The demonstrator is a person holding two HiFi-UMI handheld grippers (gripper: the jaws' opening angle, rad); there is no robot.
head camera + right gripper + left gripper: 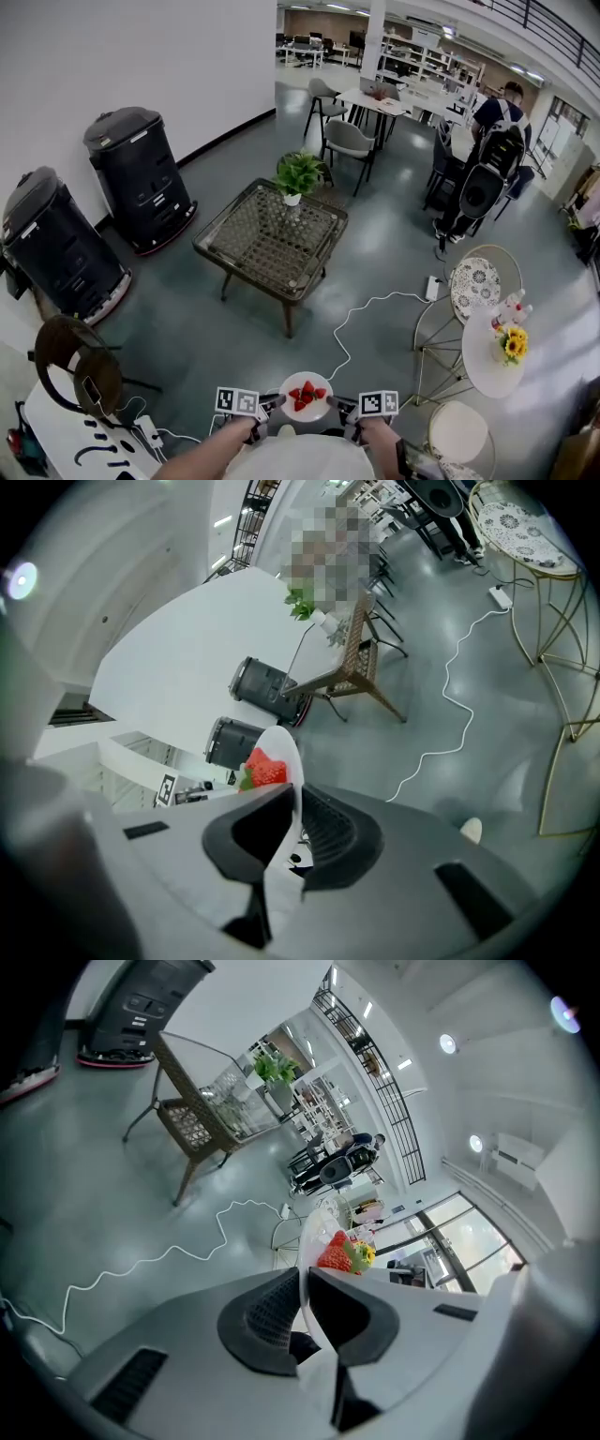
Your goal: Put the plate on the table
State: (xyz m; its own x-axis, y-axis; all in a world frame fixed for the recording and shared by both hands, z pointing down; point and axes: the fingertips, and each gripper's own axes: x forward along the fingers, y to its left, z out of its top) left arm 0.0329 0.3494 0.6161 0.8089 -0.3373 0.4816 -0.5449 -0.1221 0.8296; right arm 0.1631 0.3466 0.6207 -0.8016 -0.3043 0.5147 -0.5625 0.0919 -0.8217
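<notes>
- Centrally, at the bottom of the head view, the white plate [307,376] carrying strawberries [307,395] was held in the air between both grippers, above the grey floor [375,253].
- Left gripper [277,403]: fingers [267,1312] nearly together, clamped on the plate's left rim.
- Right gripper [339,405]: fingers [328,832] likewise narrow, pinching the right rim.
- Glass-topped wicker surface [262,244] with potted plant [300,173] stood well apart, ahead of the plate.

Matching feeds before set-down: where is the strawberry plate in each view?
Head view: plate bottom centre.
Left gripper view: plate edge-on below centre, in the jaws.
Right gripper view: plate edge-on below centre, in the jaws.
Shared landmark: wicker table with plant.
</notes>
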